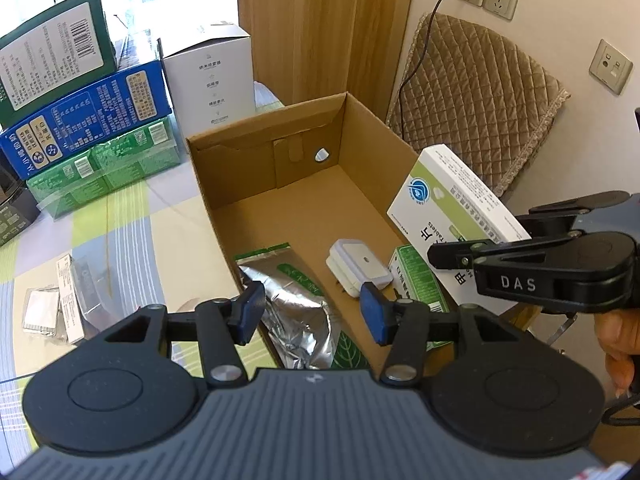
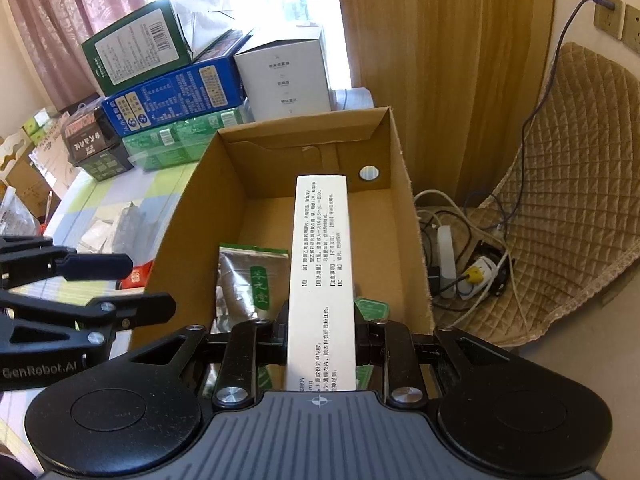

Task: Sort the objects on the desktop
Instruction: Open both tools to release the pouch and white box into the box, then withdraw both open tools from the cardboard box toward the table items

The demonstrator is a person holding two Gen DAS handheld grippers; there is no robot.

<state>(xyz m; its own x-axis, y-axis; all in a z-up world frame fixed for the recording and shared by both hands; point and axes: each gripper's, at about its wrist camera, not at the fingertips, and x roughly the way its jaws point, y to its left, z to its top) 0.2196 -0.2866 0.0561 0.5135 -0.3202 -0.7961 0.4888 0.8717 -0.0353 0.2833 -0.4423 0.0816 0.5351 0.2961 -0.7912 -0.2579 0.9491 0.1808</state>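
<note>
At the far left of the checked tablecloth [image 1: 132, 216] lie a few flat packets [image 1: 56, 312], perhaps three, though blur and overlap make the count unsure. Behind them stand three stacked cartons, dark green [image 1: 56, 52] on blue [image 1: 88, 116] on pale green [image 1: 104, 164], with one white carton [image 1: 212, 80] just beside them. The left gripper [image 1: 312, 312] hangs over the near rim of the open cardboard box [image 1: 308, 128] with its two blue pads [image 1: 250, 312] spread wide and nothing between them. Three things lie on the box floor, all toward the near end: one silver foil pouch [image 1: 296, 312], one white adapter [image 1: 358, 268] and one small green box [image 1: 416, 276]; the far half of the floor is bare cardboard up to the back wall. At the right, the right gripper [image 2: 320, 340] pinches one long white medicine box [image 2: 322, 272] by its near end, held above the box interior and pointing toward the back wall, close to the right-hand wall. Beyond that wall sits a quilted chair [image 2: 568, 184].
</note>
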